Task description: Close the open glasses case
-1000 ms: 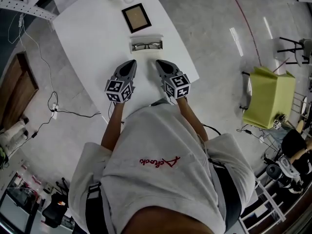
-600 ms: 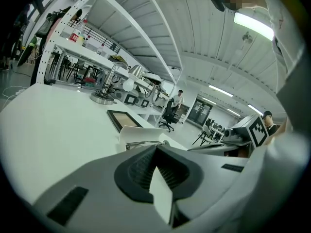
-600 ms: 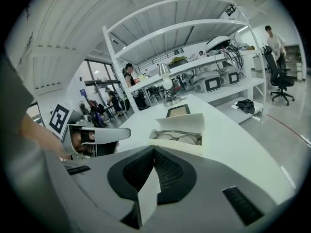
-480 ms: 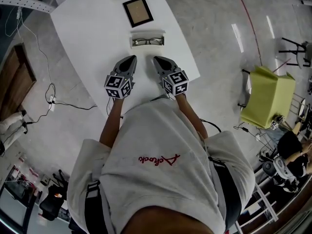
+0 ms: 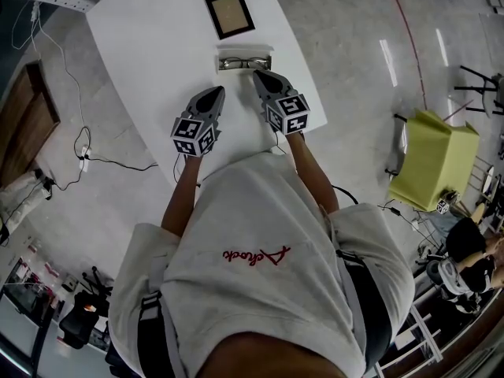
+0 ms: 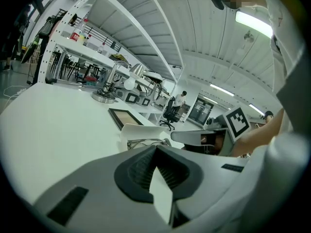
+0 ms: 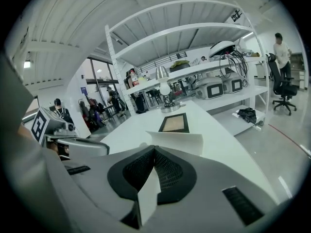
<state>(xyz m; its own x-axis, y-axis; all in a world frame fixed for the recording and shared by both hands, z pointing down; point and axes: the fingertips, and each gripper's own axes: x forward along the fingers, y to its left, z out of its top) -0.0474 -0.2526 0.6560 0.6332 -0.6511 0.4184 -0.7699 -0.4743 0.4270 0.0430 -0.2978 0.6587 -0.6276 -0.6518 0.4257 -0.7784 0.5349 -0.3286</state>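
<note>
The white glasses case [image 5: 245, 57] lies open on the white table [image 5: 150, 46], a pair of dark-rimmed glasses [image 5: 242, 63] inside it. In the left gripper view the case [image 6: 142, 132] sits just beyond the jaw tips, slightly left. My right gripper [image 5: 259, 73] is shut and empty, its tip right at the case's near right corner; whether it touches, I cannot tell. The raised white lid [image 7: 178, 141] fills the space just past the right gripper [image 7: 154, 148]. My left gripper [image 5: 216, 91] is shut and empty, a short way nearer than the case and left of it.
A dark picture frame [image 5: 230, 14] lies beyond the case. A lamp base [image 6: 104, 97] stands at the table's far end. The table's right edge [image 5: 311, 93] runs close beside the right gripper. A yellow chair [image 5: 435, 157] stands on the floor to the right.
My right gripper has moved forward up to the near right corner of the case. The left gripper has stayed where it was. Both jaws remain shut.
</note>
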